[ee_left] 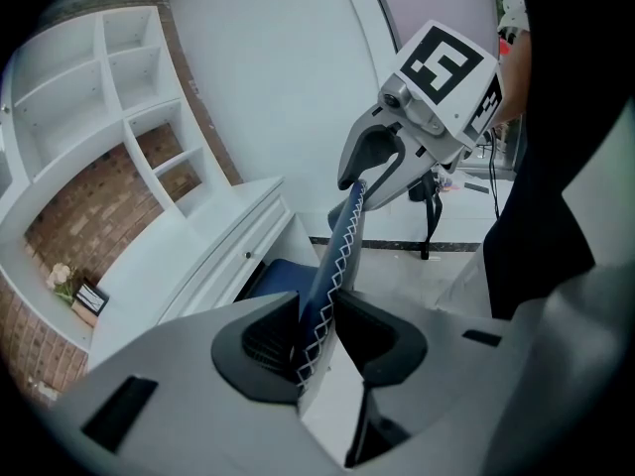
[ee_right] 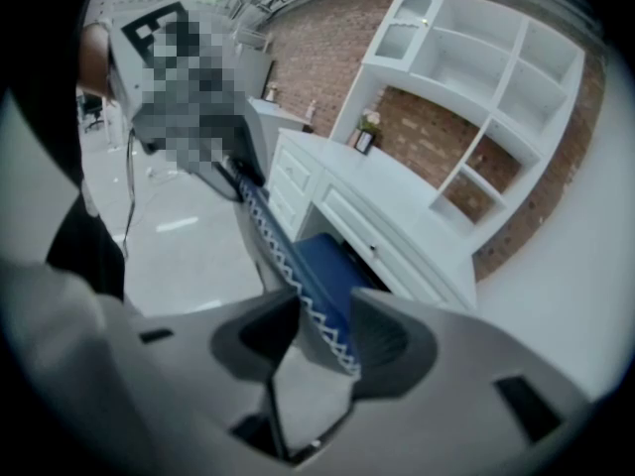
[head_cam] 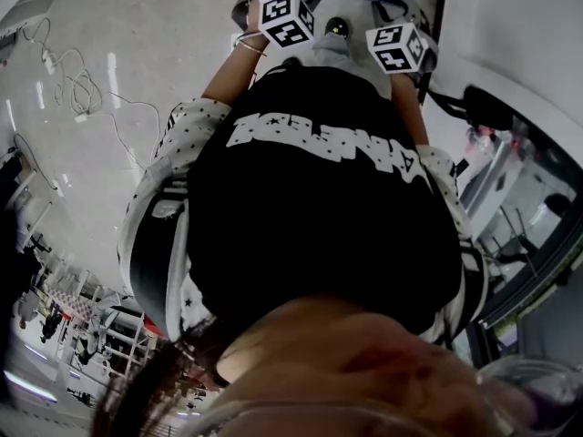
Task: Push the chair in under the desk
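The chair's backrest (ee_left: 337, 256) is dark blue with white zigzag stitching along its top edge. In the left gripper view my left gripper (ee_left: 317, 333) is shut on that edge. Farther along it, my right gripper (ee_left: 382, 167) clamps the same edge. The right gripper view shows my right gripper (ee_right: 325, 333) shut on the backrest (ee_right: 298, 266). The blue seat (ee_right: 332, 256) sits partly under the white desk (ee_right: 397, 211). From the head view only the two marker cubes (head_cam: 285, 18) (head_cam: 398, 48) show, above the person's black shirt, and the jaws are hidden.
The white desk (ee_left: 213, 246) has drawers, with white shelving (ee_left: 119, 97) on a brick wall behind it. A small vase and a framed card (ee_left: 74, 291) stand on the desk. Cables (head_cam: 77, 89) lie on the pale floor to the left.
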`<state>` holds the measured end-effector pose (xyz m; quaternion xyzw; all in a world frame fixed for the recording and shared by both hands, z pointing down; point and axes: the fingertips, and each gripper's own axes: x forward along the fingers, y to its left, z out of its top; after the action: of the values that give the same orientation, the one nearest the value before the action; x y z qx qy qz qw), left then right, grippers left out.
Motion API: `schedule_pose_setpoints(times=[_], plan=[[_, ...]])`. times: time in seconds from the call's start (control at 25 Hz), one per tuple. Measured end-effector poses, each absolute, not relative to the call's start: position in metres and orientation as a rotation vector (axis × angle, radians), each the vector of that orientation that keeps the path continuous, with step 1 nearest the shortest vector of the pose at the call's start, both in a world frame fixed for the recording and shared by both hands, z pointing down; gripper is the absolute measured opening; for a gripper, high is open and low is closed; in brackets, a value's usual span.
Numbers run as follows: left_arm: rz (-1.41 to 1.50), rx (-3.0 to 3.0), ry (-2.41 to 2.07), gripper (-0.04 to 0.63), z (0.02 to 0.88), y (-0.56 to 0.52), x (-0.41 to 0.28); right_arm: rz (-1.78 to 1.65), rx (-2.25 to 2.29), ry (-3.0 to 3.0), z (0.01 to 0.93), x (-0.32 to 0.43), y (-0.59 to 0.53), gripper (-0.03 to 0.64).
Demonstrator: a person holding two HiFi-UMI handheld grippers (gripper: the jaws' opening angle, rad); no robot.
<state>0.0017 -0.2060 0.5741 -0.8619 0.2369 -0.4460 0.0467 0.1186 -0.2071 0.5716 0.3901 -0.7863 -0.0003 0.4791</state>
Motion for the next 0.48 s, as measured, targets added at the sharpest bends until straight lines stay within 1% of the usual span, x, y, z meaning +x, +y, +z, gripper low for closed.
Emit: schedule_pose_setpoints(times=[0.48], plan=[[-1.36, -2.637, 0.701, 0.144, 0.5738, -0.2135, 0.0116, -0.005, 0.952, -1.902, 0.5713, 0.1288, -0.2167, 0.164]])
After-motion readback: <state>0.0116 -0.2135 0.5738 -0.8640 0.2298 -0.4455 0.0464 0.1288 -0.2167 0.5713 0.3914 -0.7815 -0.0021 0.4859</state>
